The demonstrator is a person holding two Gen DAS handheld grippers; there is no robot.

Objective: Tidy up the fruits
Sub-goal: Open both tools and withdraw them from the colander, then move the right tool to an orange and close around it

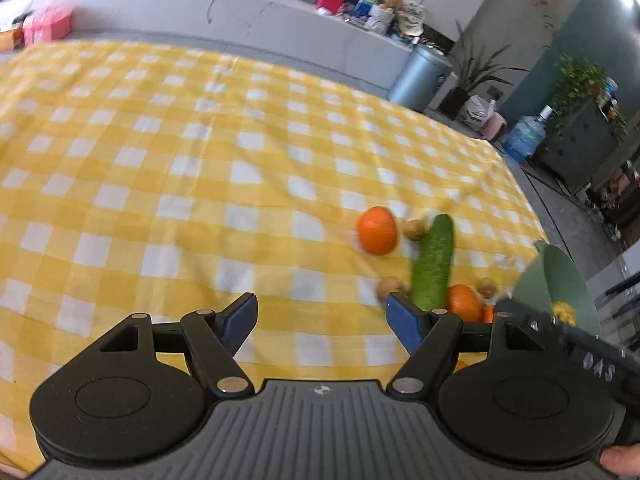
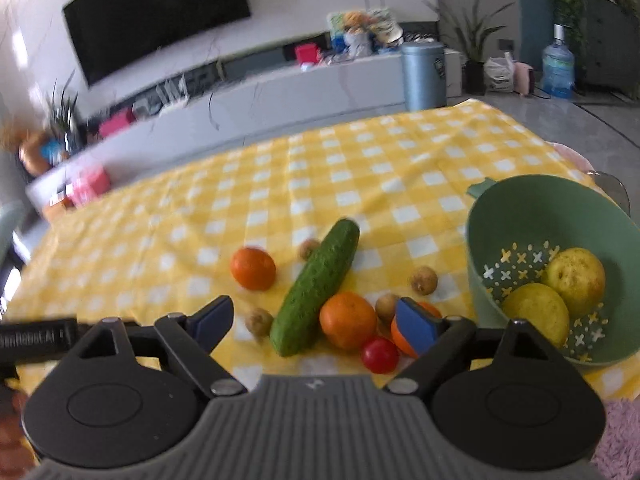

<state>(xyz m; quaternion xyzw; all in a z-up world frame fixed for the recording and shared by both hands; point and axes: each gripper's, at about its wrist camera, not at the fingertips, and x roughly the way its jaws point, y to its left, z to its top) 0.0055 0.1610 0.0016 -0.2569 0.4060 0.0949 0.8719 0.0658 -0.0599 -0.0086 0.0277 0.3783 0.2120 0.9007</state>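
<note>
Fruit lay loose beside the green bowl [image 2: 500, 216].
You held the left gripper [image 1: 320, 320] and right gripper [image 2: 312, 320] apart, empty, above the cucumber [image 2: 316, 288].

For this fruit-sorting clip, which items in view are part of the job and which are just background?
Job: green colander holding two yellow fruits; oranges, cucumber, small brown fruits and red tomato on the checked cloth.

Background: grey bin, water bottle, TV, potted plant.
</note>
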